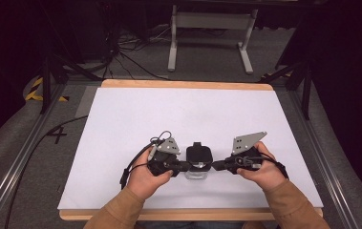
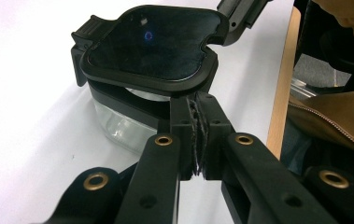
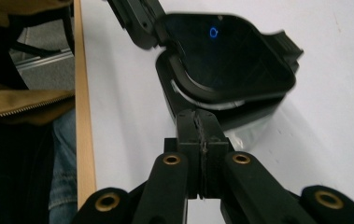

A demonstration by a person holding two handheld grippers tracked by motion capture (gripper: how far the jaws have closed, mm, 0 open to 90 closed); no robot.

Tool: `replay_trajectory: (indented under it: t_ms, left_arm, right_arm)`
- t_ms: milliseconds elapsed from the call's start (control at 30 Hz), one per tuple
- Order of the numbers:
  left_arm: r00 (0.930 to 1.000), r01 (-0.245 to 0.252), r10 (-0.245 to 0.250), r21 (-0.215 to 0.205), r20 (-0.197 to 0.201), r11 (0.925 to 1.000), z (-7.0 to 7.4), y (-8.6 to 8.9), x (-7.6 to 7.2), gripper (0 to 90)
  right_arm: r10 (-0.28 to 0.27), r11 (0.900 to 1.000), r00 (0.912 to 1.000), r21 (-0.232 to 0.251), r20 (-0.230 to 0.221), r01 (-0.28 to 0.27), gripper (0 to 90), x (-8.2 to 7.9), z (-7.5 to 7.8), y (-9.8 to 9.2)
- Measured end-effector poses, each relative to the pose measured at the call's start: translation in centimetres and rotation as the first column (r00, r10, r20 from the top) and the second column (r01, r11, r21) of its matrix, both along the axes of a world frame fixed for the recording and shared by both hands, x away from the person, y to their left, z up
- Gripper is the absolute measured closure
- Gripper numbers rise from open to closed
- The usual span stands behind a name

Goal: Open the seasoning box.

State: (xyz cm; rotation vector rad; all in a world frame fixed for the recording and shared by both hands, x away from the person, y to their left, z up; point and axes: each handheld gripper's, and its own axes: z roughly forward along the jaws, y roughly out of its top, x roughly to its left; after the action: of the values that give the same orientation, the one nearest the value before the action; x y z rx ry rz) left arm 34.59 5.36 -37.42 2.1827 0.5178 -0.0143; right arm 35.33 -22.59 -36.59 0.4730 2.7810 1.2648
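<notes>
Hands: left hand [image 1: 143,179] and right hand [image 1: 260,171], in tan sleeves, enter from the near table edge; each holds one gripper.
Left gripper [image 1: 184,166]: points inward at the container's left side. In the left gripper view [image 2: 198,109] the jaws are pressed together with nothing between the pads, tips at the rim just under the lid.
Right gripper [image 1: 216,166]: points inward at the container's right side. In the right gripper view [image 3: 198,122] the jaws are likewise closed on nothing, tips at the container's wall below the lid.
Container [image 1: 197,171]: clear-walled, rounded-square food box [image 2: 118,123] with a black rim; stands on the table near its front edge, between the two grippers.
Lid [image 1: 198,153]: glossy black, rounded-square, with a latch tab [image 2: 87,29] on one side; tilted, one edge raised off the rim [image 3: 233,56].
Table [image 1: 135,114]: white sheet on a wooden board.
Floor [image 1: 207,52]: grey, with cables and a white stand [image 1: 212,21] beyond the table.
</notes>
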Motion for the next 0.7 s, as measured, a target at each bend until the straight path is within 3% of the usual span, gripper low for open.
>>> replay_trajectory:
  t_ms: [300, 433, 700]
  left_arm:
    - [0.9998, -0.018, 0.018, -0.019, 0.003, 0.9997, -0.4, -0.3, 0.1, 88.5]
    - [0.9992, -0.026, 0.027, -0.037, 0.028, 0.9990, -0.5, -0.6, 0.2, 87.9]
    - [0.9982, -0.046, 0.048, -0.036, 0.037, 0.9983, -0.7, -0.8, 0.1, 88.7]
  right_arm:
    - [-0.018, 0.998, 0.9992, 0.066, 0.037, 0.016, 89.8, 0.0, 0.8, 0.4]
    - [-0.036, 0.995, 0.9982, 0.095, 0.048, 0.031, 89.8, 0.3, 1.2, 0.5]
    - [-0.071, 0.989, 0.9956, 0.132, 0.060, 0.063, 89.9, 1.0, 1.6, 0.9]
